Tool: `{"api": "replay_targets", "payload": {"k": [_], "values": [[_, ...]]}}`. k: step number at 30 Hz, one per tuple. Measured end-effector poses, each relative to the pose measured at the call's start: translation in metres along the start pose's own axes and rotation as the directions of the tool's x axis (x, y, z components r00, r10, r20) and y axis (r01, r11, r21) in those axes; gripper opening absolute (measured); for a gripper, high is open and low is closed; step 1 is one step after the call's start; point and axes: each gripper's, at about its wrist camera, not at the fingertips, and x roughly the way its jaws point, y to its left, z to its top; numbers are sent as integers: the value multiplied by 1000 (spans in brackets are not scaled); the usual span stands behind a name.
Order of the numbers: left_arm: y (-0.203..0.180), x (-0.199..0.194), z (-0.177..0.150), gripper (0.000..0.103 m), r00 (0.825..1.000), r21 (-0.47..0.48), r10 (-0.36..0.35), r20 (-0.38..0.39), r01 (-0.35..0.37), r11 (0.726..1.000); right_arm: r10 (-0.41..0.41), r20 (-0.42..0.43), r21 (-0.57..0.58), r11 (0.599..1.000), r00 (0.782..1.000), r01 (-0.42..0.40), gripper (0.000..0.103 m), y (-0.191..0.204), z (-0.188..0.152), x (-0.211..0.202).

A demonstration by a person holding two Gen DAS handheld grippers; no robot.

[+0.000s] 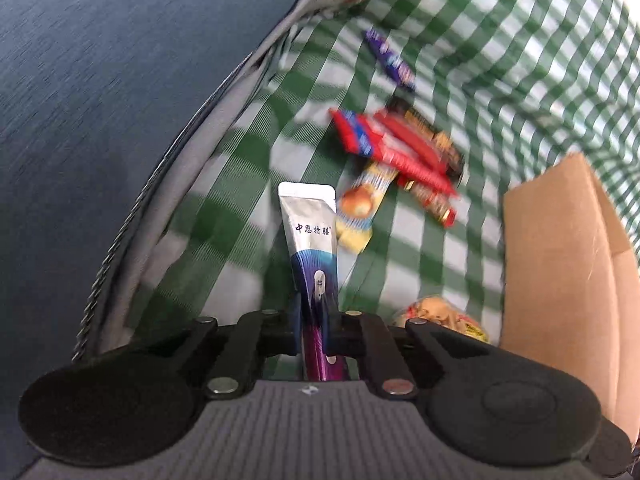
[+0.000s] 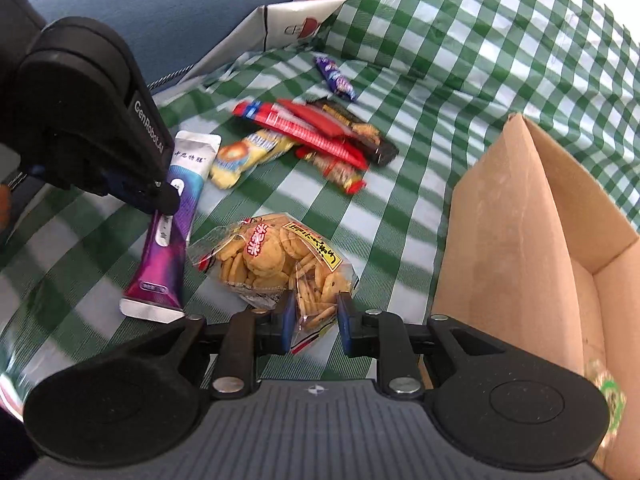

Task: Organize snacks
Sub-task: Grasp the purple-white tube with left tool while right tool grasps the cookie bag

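Your left gripper (image 1: 312, 320) is pinching a purple and silver sachet (image 1: 310, 236), which sticks out straight ahead of the pads. Your right gripper (image 2: 314, 320) is clamped on a clear bag of round crackers (image 2: 276, 264) lying on the green checked cloth (image 2: 460, 60). Beyond both grippers sits a pile of red snack bars (image 2: 312, 132); the cardboard box (image 2: 520, 240) stands just right of your right gripper.
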Motion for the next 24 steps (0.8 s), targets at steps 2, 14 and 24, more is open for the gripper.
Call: {"api": "replay_targets", "payload": {"k": [2, 14, 24], "values": [[4, -5, -3, 9, 1000, 4, 9, -12, -9, 1000, 3, -10, 5, 1000, 1000, -3, 23, 4, -5, -7], [17, -10, -12, 10, 998, 12, 6, -61, -5, 1000, 121, 66, -27, 992, 990, -120, 72, 3, -20, -45], [4, -2, -12, 23, 997, 79, 40, -67, -35, 996, 179, -1, -105, 978, 984, -178, 78, 11, -6, -11]]}}
